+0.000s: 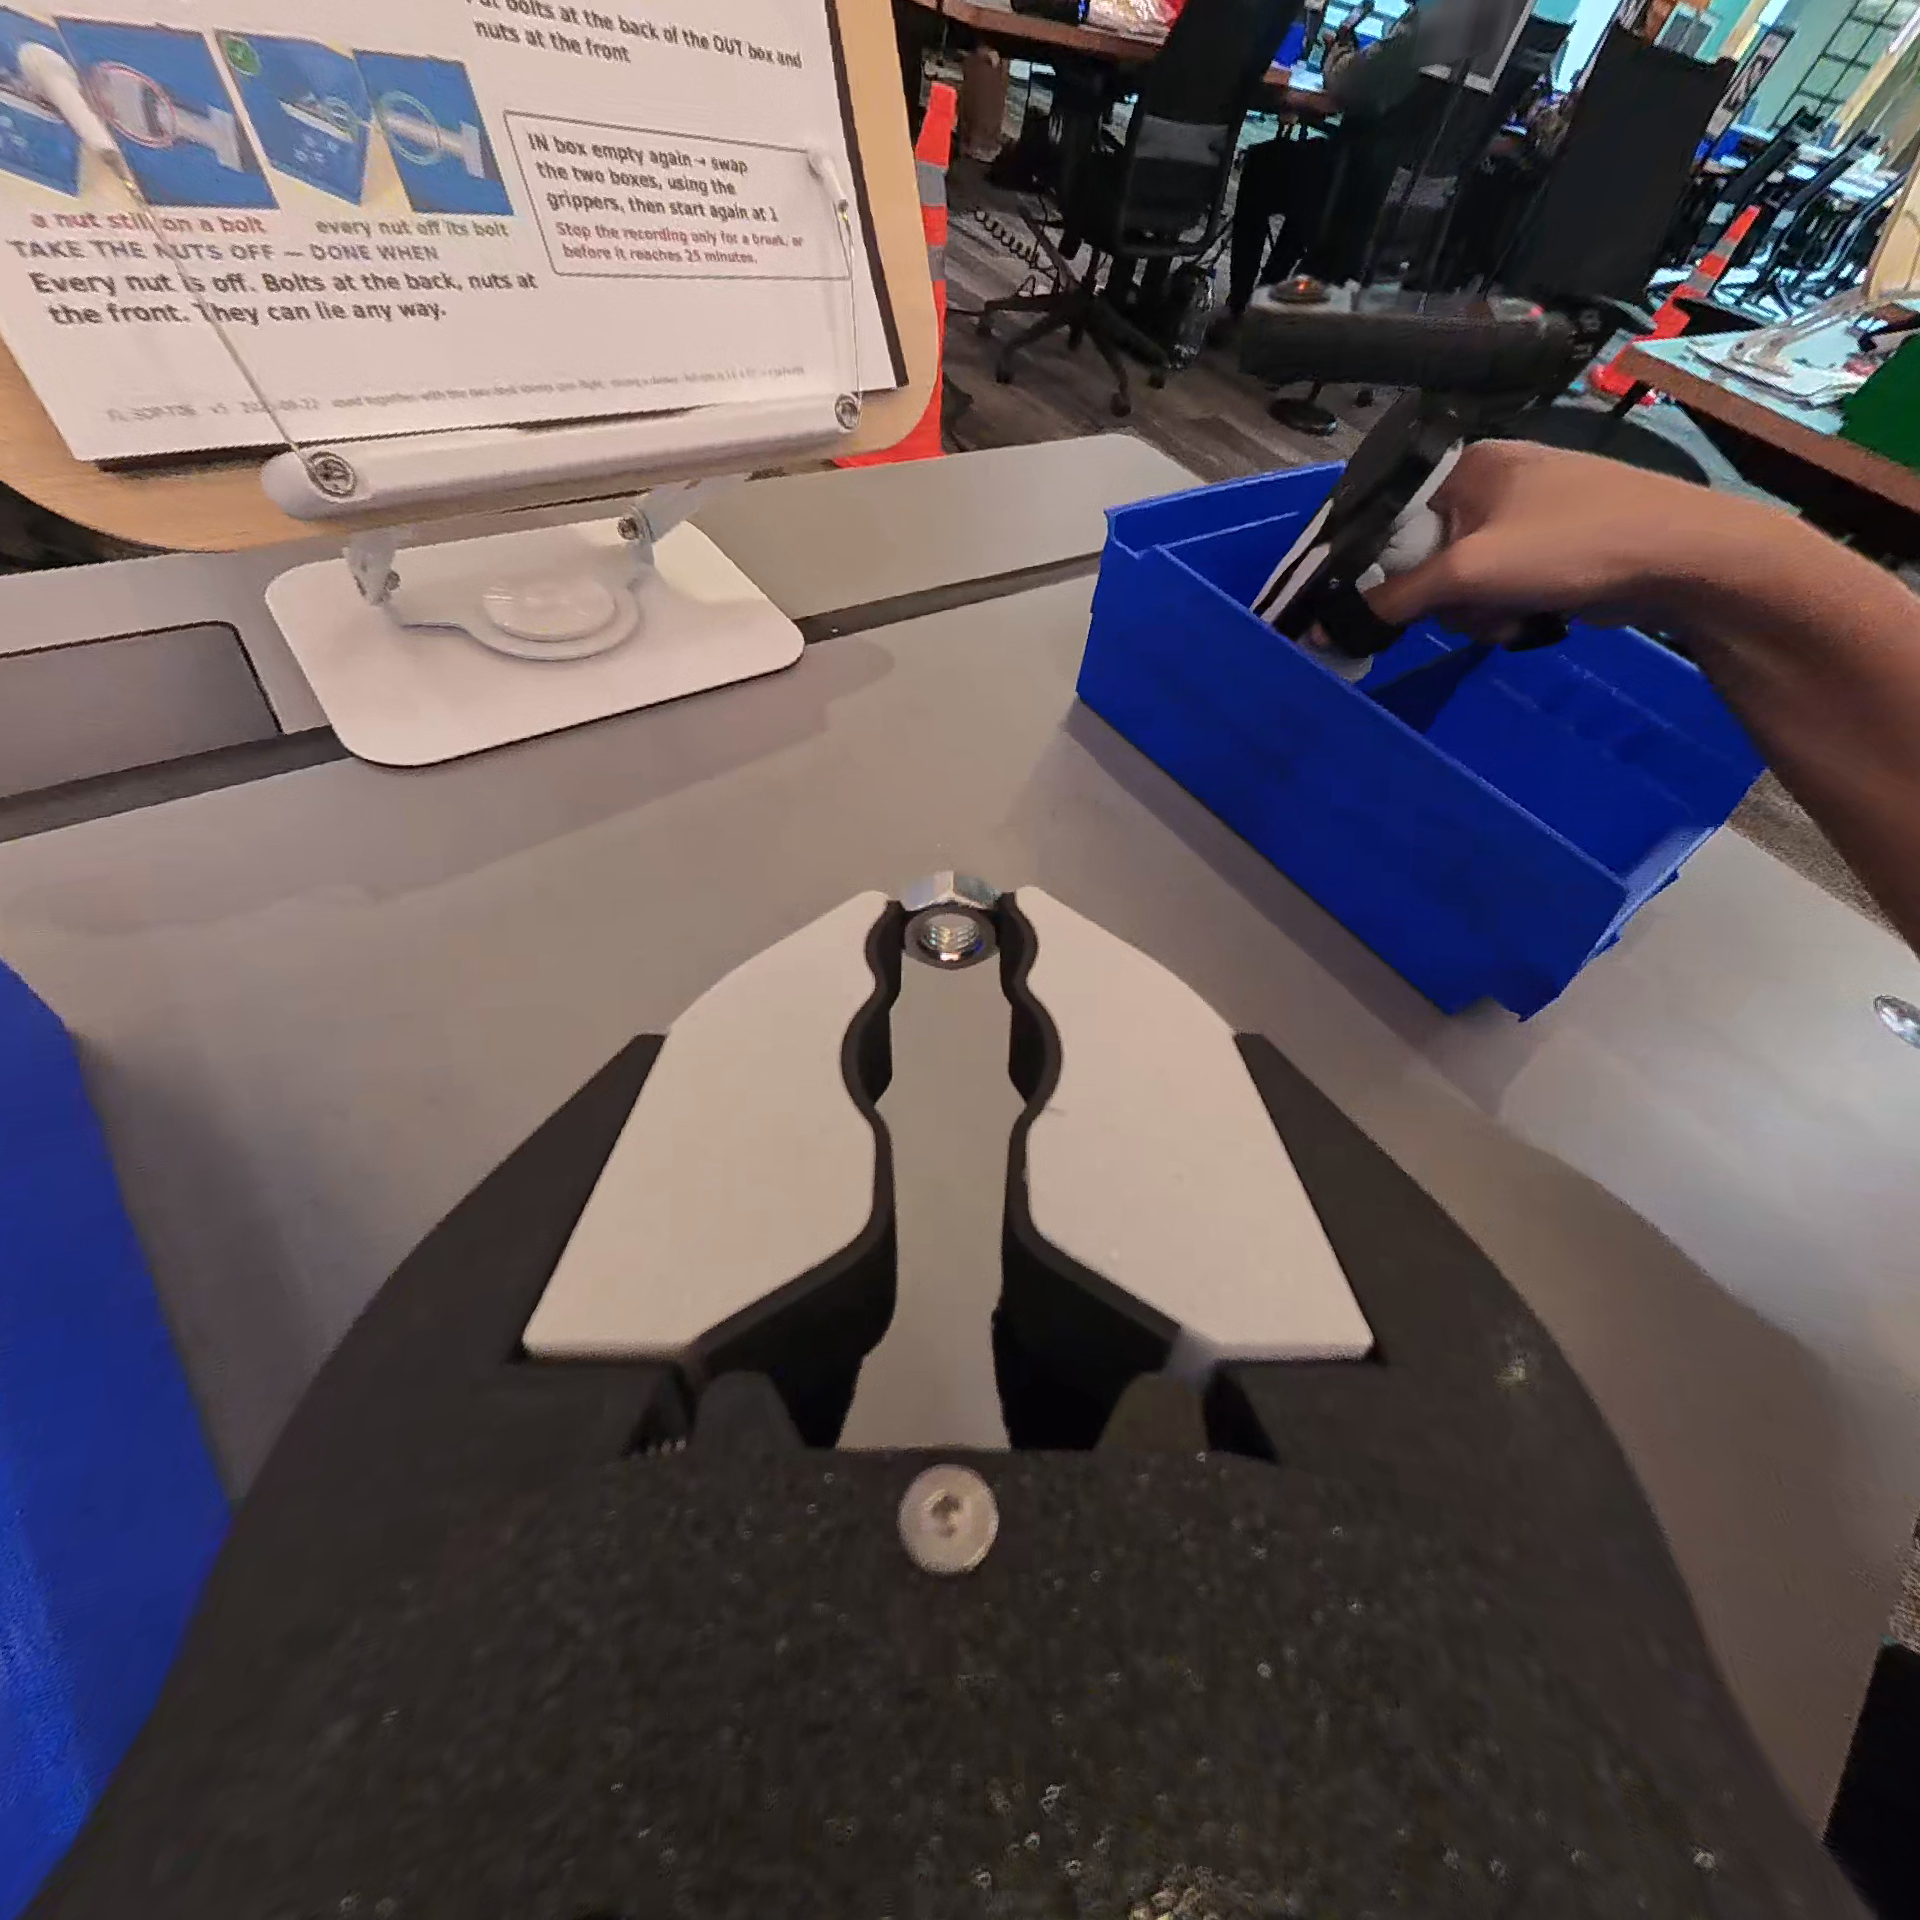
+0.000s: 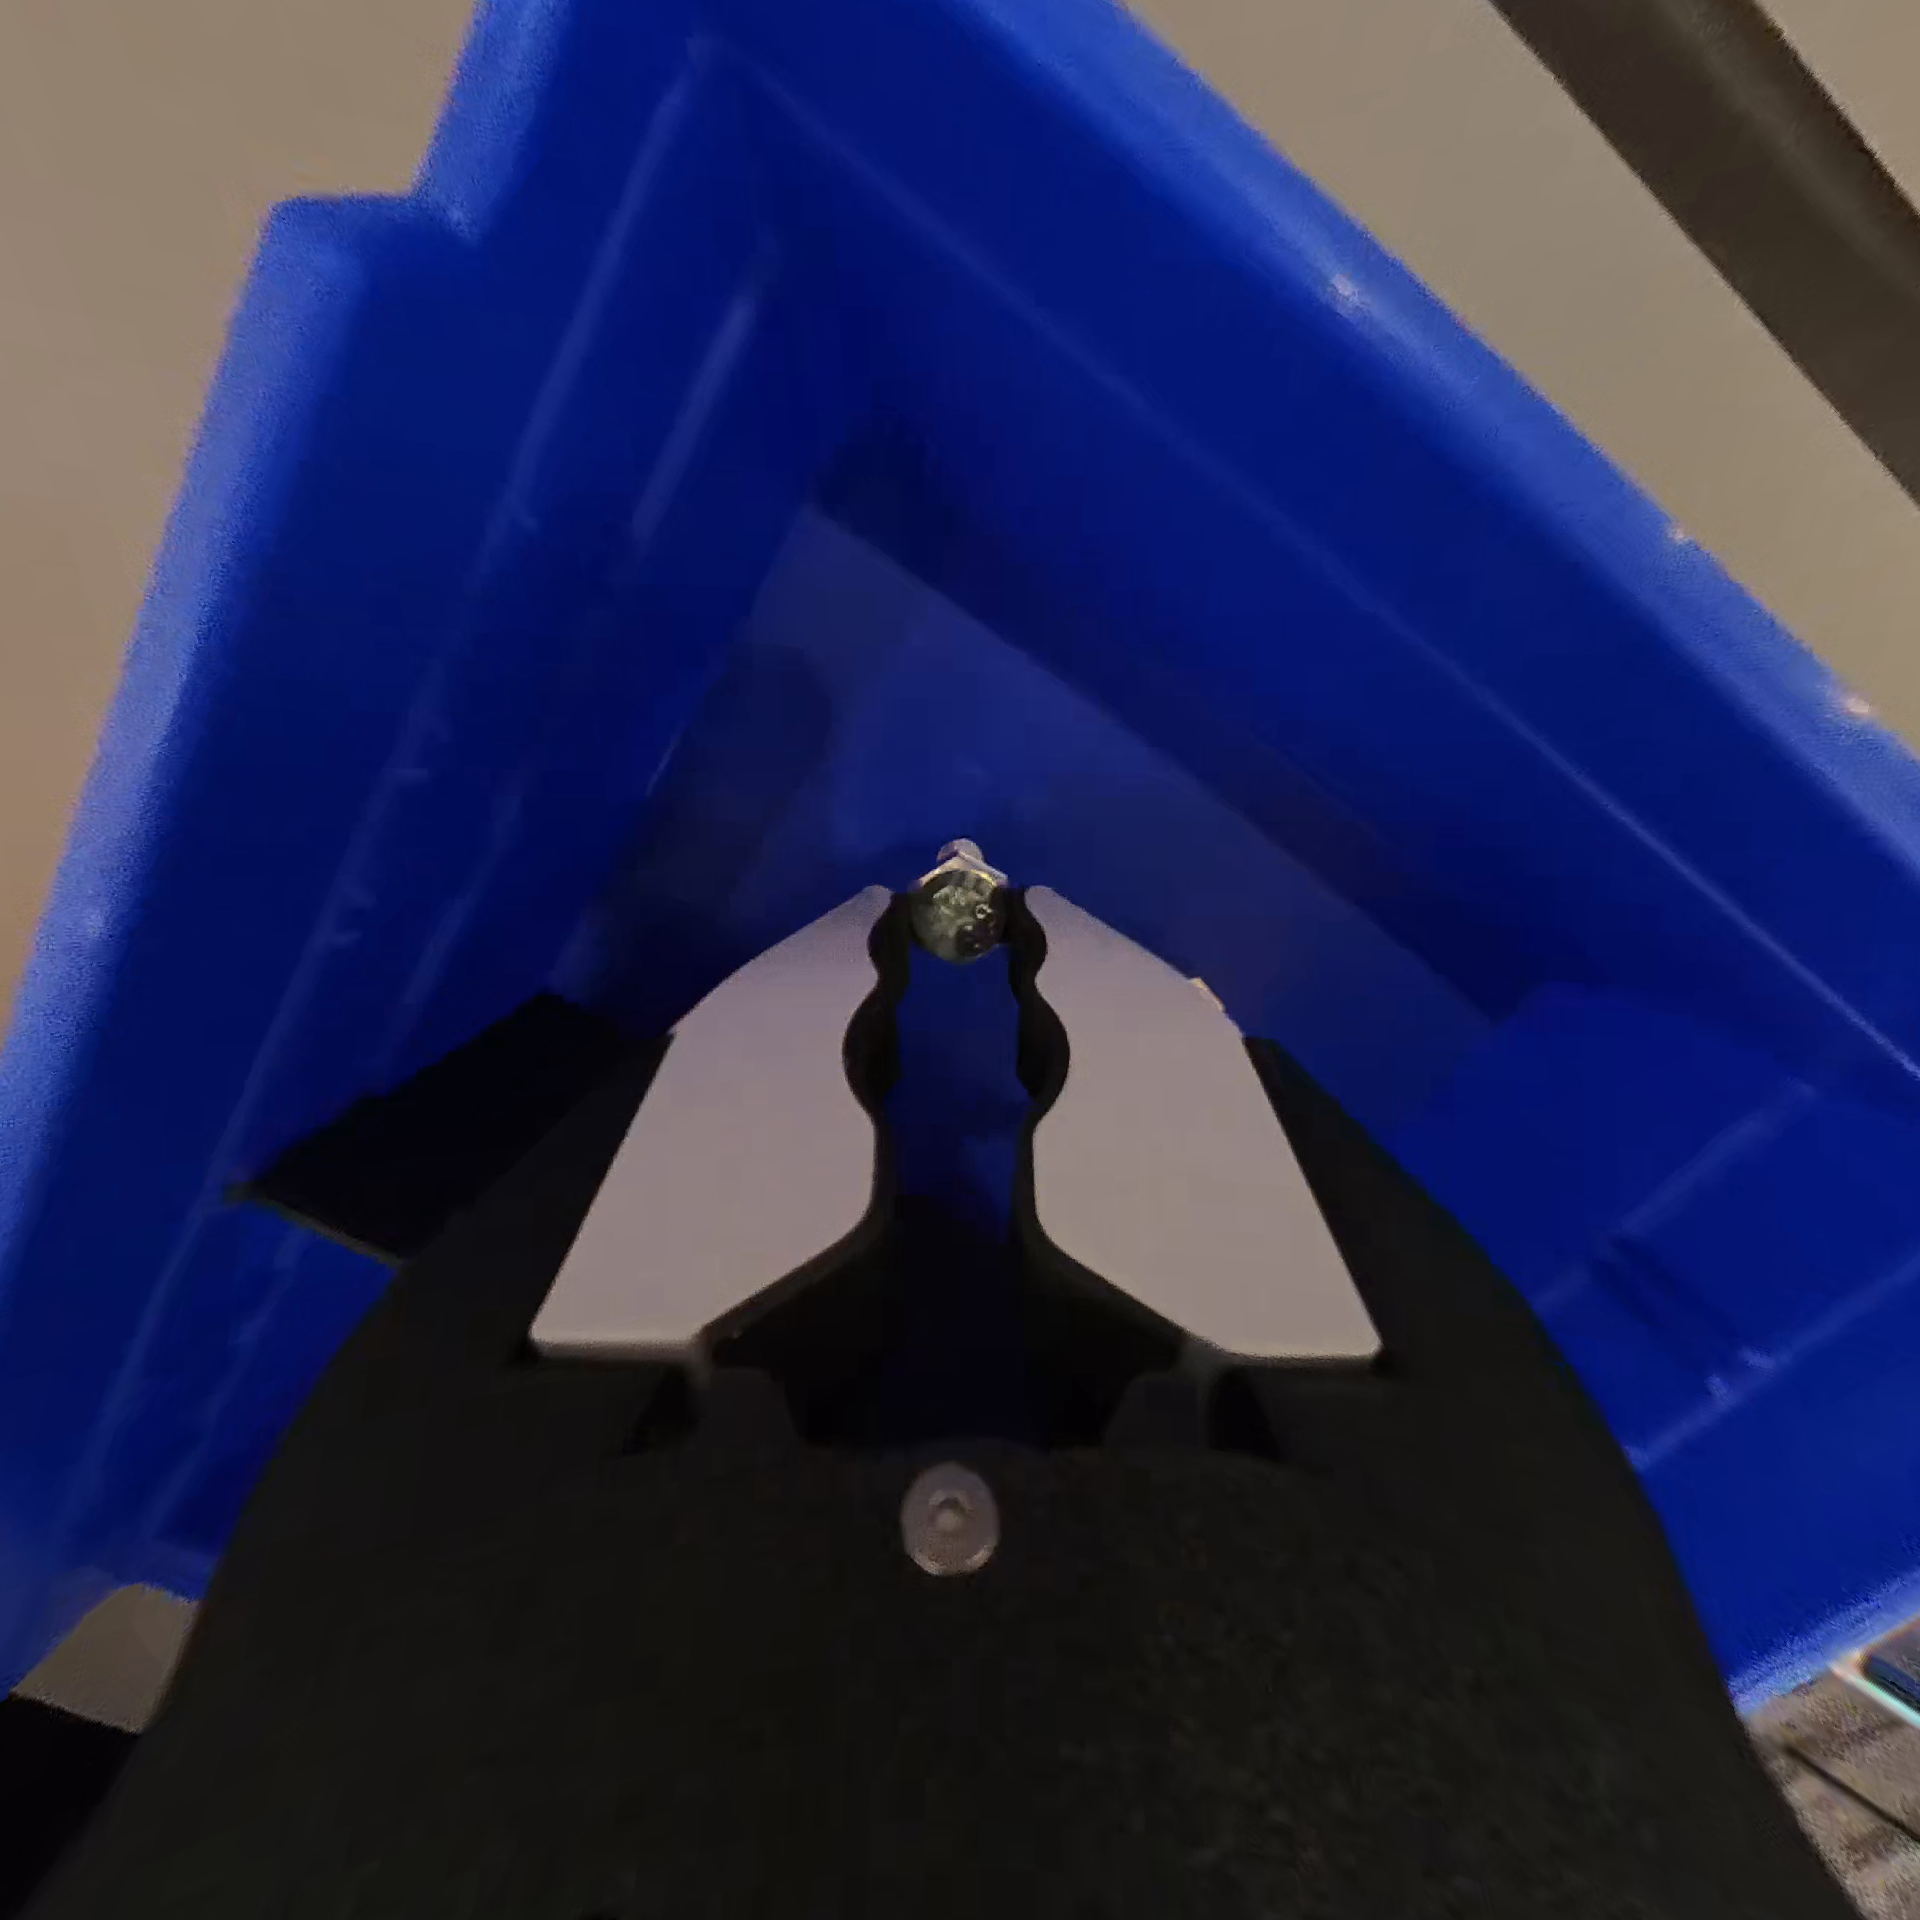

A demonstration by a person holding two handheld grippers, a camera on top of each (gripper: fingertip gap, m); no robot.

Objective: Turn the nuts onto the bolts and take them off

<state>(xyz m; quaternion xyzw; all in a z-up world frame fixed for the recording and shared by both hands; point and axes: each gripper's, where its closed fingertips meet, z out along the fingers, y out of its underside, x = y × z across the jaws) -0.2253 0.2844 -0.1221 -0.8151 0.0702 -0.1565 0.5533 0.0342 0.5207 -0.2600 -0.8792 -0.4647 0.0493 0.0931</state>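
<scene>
Between the tips of the left gripper (image 1: 948, 914), a silver hex nut (image 1: 948, 930) is pinched, its threaded hole facing back toward the camera. Both fingers are clenched on its flats, holding it above a grey table (image 1: 623, 935). Beyond the fingers and to their right sits a blue bin (image 1: 1351, 810), and the person's hand (image 1: 1538, 551) dips the right gripper (image 2: 958, 914) down into it. A second blue bin edge (image 1: 62, 1351) shows at the far left of the fingers. Past the fingertips stands an instruction sheet on a white stand (image 1: 540, 644).

From the right wrist view, that gripper's fingers are closed on a bolt (image 2: 956, 925), gripped by its head, with its shank pointing away toward an inner corner of the bin.

Judging from this, nut and bolt are separated and each is held. The bolt looks about to be set down in the bin or lifted out; which of the two cannot be told.
</scene>
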